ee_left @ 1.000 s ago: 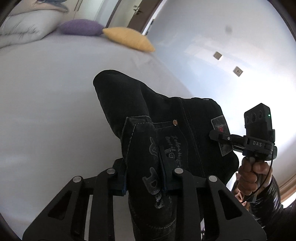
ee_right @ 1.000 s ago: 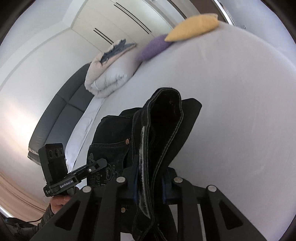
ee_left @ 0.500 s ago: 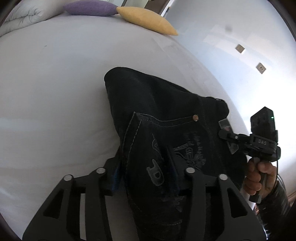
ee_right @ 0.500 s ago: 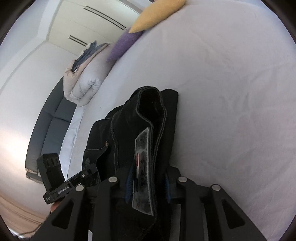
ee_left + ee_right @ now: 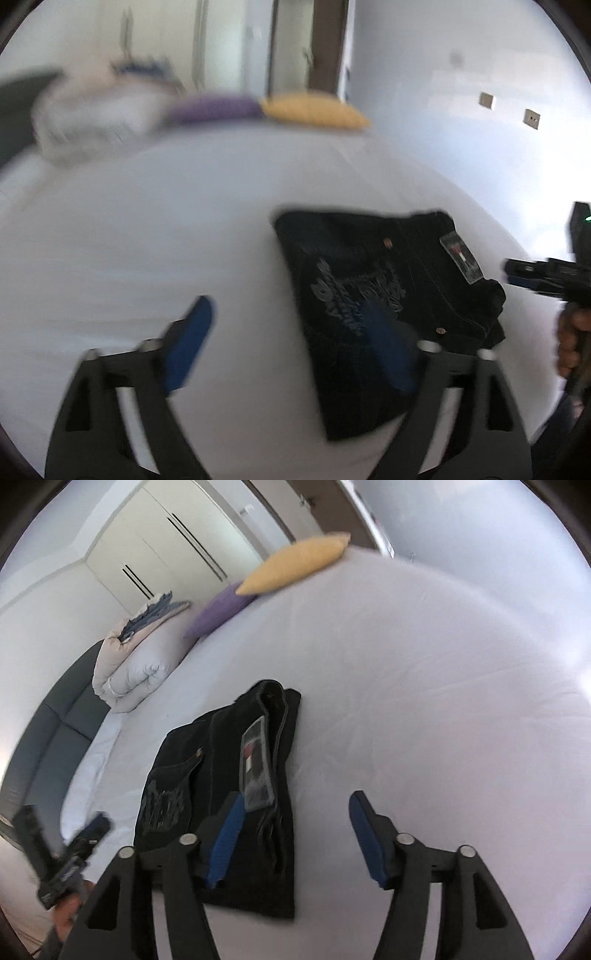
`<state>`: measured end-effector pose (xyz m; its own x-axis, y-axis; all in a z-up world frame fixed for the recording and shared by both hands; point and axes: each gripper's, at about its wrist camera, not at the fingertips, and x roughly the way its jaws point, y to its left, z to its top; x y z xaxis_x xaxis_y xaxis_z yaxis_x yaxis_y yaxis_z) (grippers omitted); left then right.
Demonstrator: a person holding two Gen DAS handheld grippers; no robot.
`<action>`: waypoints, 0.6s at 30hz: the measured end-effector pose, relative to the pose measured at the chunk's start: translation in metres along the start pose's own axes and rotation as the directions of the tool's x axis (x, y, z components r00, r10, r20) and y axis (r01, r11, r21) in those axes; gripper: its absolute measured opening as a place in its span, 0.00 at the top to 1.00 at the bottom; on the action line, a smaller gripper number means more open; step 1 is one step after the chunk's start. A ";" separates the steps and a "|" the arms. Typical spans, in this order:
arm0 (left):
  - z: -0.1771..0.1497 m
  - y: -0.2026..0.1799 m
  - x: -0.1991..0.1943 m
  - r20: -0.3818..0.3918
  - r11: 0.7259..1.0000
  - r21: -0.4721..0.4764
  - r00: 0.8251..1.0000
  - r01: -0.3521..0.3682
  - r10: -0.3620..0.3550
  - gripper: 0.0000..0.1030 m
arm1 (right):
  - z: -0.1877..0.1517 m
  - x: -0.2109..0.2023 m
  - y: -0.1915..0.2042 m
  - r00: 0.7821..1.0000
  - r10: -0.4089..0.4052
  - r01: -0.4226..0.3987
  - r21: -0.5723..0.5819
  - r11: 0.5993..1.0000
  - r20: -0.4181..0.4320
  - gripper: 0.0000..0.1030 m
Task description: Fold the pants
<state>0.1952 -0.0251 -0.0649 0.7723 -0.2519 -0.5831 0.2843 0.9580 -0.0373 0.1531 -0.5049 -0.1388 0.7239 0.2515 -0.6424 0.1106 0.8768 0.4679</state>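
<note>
Dark pants (image 5: 221, 794) lying folded into a compact bundle on the white bed (image 5: 424, 701), waistband label (image 5: 255, 771) facing up, long axis running away from both tools toward the yellow pillow (image 5: 295, 565) and purple pillow (image 5: 221, 609). Just ahead of the left tool (image 5: 291, 347), offset toward its right finger, which overlaps the near edge of the cloth (left-wrist view blurred). Ahead and left of the right tool (image 5: 295, 834), left pad over the fabric, right pad over bare sheet. Both tools' jaws opening, left wide, right moderately apart, neither pinching cloth. Bundle between the two hands, about equally near each; likely a release after the fold. Rolled duvet (image 5: 136, 672) well beyond.
</note>
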 end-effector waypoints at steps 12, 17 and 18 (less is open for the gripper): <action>-0.012 -0.025 -0.191 0.299 0.995 0.009 0.950 -0.102 0.095 0.00 | -0.069 -0.166 0.109 0.872 -0.147 0.278 -0.224 0.934 0.468 0.00; -0.002 -0.027 -0.248 0.380 0.997 0.074 0.925 -0.027 -0.003 0.00 | -0.064 -0.219 0.141 0.792 -0.162 0.349 -0.219 0.911 0.588 0.00; 0.001 -0.029 -0.256 0.384 0.996 0.077 0.923 -0.049 0.016 0.00 | -0.064 -0.227 0.145 0.780 -0.166 0.360 -0.216 0.908 0.603 0.00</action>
<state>-0.0101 0.0120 0.0865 0.9358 -0.2700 -0.2268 0.2888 0.9559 0.0535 -0.0386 -0.4085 0.0359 0.9571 -0.1964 -0.2130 0.2141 0.9748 0.0628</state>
